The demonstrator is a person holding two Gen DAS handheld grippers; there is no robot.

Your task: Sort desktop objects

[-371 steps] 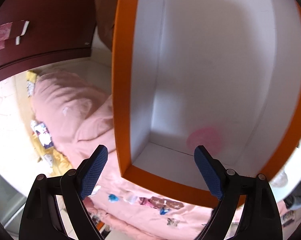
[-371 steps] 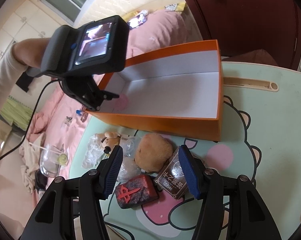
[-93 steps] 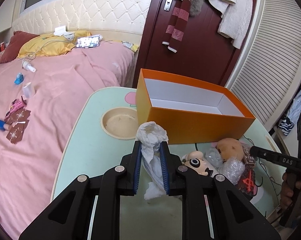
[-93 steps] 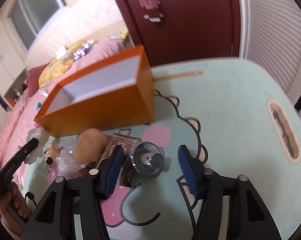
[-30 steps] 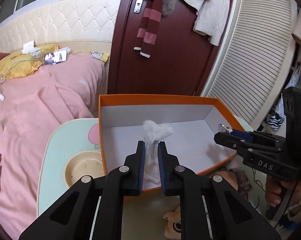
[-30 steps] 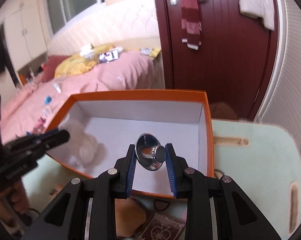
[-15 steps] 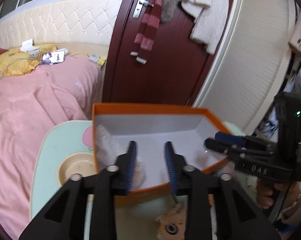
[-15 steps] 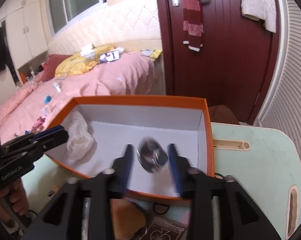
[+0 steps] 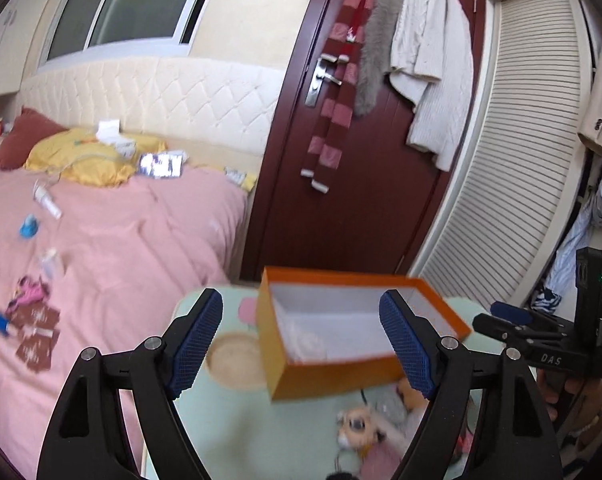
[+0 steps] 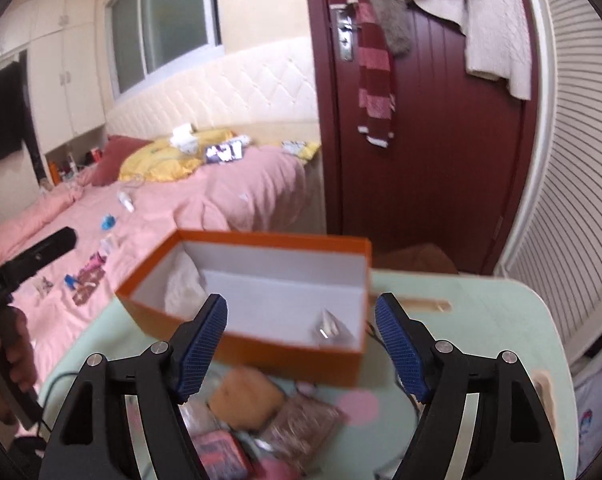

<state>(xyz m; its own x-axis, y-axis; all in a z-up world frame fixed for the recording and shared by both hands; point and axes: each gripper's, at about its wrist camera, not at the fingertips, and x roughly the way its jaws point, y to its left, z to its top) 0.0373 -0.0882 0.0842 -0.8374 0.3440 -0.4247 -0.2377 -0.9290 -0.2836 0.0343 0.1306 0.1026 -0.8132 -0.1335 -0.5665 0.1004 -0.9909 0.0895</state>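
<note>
Grippers are hovering above the pale green table (image 10: 481,320): the left gripper (image 9: 301,344) and right gripper (image 10: 301,344) are both gaping wide, gripping nothing. Crumpled white tissue (image 10: 183,284) and a shiny metal piece (image 10: 331,330) are lying inside the orange box (image 10: 261,344) (toys are sitting blurred in front of it).

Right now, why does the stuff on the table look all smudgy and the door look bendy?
Left wrist view: the orange box and the toys are smeared by motion blur, while the left gripper stays crisp. Right wrist view: the box and table items are blurred too. In both views the fisheye lens bows the door and the slatted panel.
</note>
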